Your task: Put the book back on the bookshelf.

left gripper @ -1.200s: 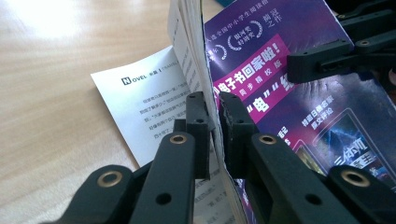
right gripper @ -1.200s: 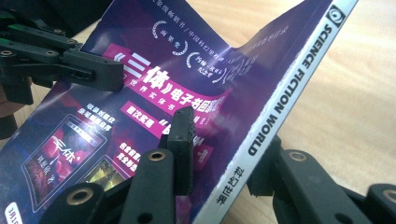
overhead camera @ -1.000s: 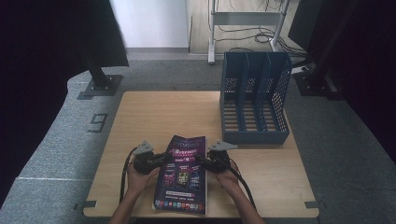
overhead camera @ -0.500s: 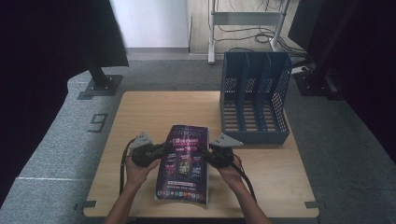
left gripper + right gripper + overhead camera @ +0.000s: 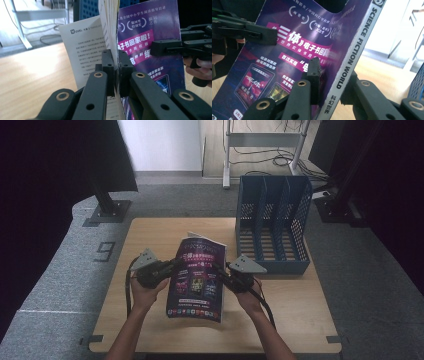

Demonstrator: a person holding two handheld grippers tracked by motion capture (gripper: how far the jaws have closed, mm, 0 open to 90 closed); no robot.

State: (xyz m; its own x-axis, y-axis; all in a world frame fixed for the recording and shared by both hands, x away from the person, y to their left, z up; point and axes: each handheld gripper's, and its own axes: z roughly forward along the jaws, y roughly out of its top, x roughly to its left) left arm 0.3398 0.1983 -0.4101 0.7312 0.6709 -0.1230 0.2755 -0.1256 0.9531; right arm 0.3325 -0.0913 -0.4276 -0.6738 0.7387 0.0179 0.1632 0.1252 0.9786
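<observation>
Two tongs pinch one magazine (image 5: 196,277), one on each long side, and hold it above the near half of the counter (image 5: 150,232), its purple cover facing up toward the person.

Left tongs (image 5: 172,266): the jaws are nearly together, clamped on the open page edge of the magazine. In the left gripper view (image 5: 115,72) the two pads press on the stack of pages from both sides, the purple cover on one side and a white printed sheet (image 5: 86,47) fanning loose on the other. A hand (image 5: 142,292) grips the handle from below.

Right tongs (image 5: 219,274): the jaws have just been closing, with the magazine between them. In the right gripper view (image 5: 329,80) one pad lies on the purple cover and the other sits behind the white spine (image 5: 355,47) with its black lettering, so the grip is on the bound edge. The other hand (image 5: 248,295) carries this handle.

The magazine tilts, its far end raised higher than its near end. A blue file rack (image 5: 272,222) with upright slots stands on the far right part of the counter, well apart from the magazine and both tongs.
</observation>
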